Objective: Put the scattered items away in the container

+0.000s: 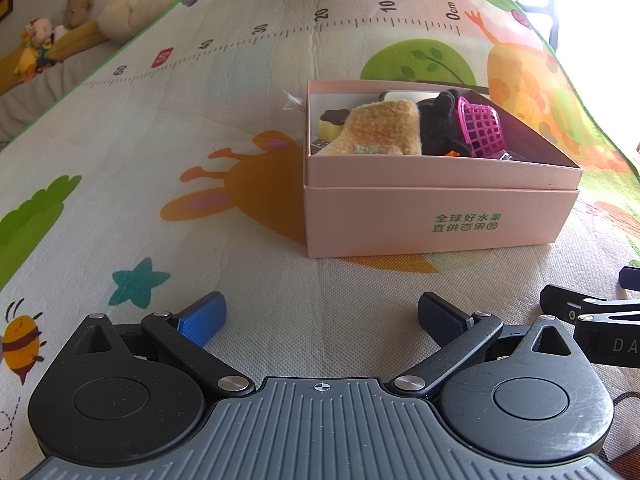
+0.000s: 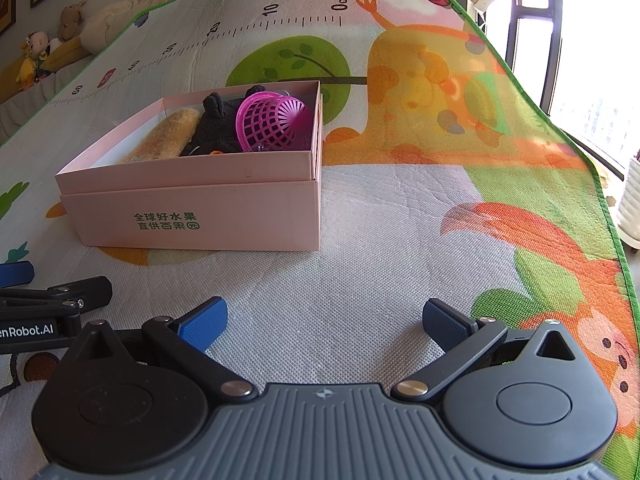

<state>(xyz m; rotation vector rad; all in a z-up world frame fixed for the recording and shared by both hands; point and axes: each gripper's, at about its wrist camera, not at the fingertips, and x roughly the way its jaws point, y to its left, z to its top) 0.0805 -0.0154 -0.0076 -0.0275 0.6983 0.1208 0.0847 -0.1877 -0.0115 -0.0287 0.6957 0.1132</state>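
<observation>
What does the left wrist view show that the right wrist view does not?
Only the left wrist view shows the pudding toy at the box's left end, a silvery flat item against the back wall, and the star and bee printed on the mat.

Only the right wrist view shows the window and the basket's domed bottom.

Both show the pink box holding the tan plush, black plush and basket, with both grippers open and empty in front of it.

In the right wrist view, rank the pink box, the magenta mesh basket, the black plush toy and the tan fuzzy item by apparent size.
1. pink box
2. magenta mesh basket
3. black plush toy and tan fuzzy item: look alike, both partly hidden, so unranked.
</observation>
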